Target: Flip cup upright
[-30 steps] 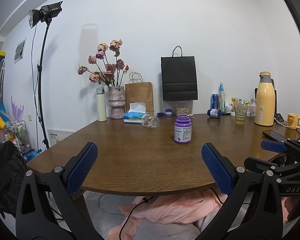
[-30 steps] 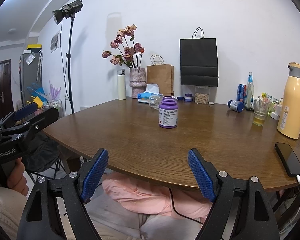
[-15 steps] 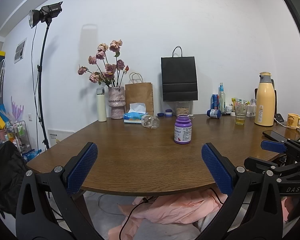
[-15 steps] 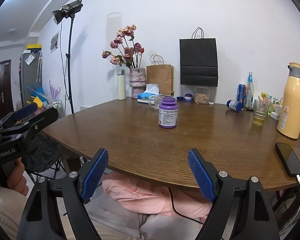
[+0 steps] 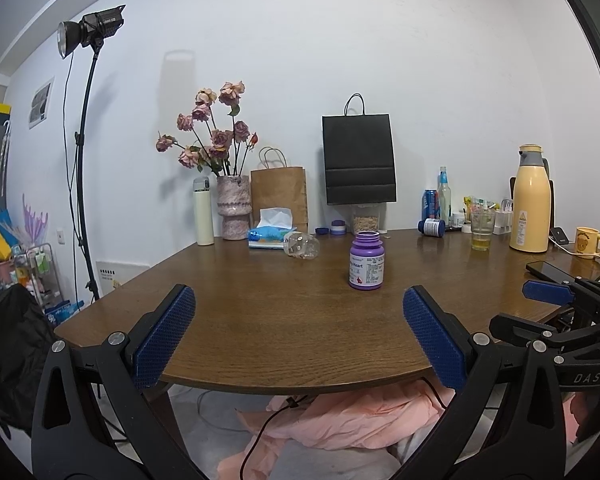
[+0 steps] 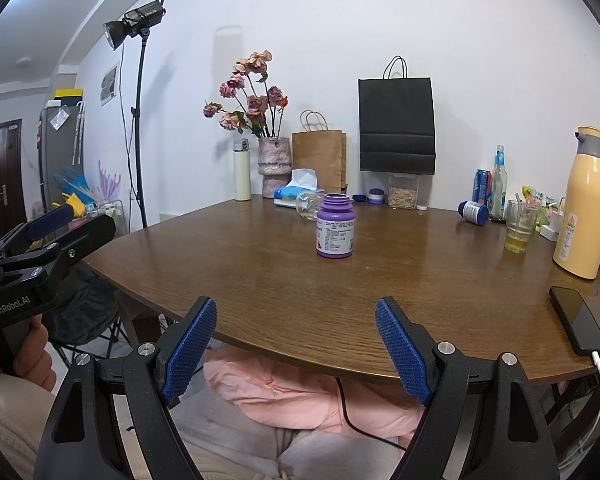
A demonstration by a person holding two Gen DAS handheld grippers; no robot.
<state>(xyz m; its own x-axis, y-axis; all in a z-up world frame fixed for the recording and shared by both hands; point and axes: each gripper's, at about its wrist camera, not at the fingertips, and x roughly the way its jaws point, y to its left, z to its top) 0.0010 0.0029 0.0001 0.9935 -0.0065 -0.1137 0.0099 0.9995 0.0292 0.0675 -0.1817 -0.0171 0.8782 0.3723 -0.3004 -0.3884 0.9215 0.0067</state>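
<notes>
Nothing moved since earlier: both tools, left (image 5: 299,336) and right (image 6: 296,350), wide, short of purple bottle (image 5: 366,261).

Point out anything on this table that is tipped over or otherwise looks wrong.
Two things lie on their sides: a clear plastic bottle just behind the upright purple bottle, next to the tissue pack, and a small blue-capped bottle near the drinking glass. The purple bottle stands open, without a cap. No spill shows.
</notes>
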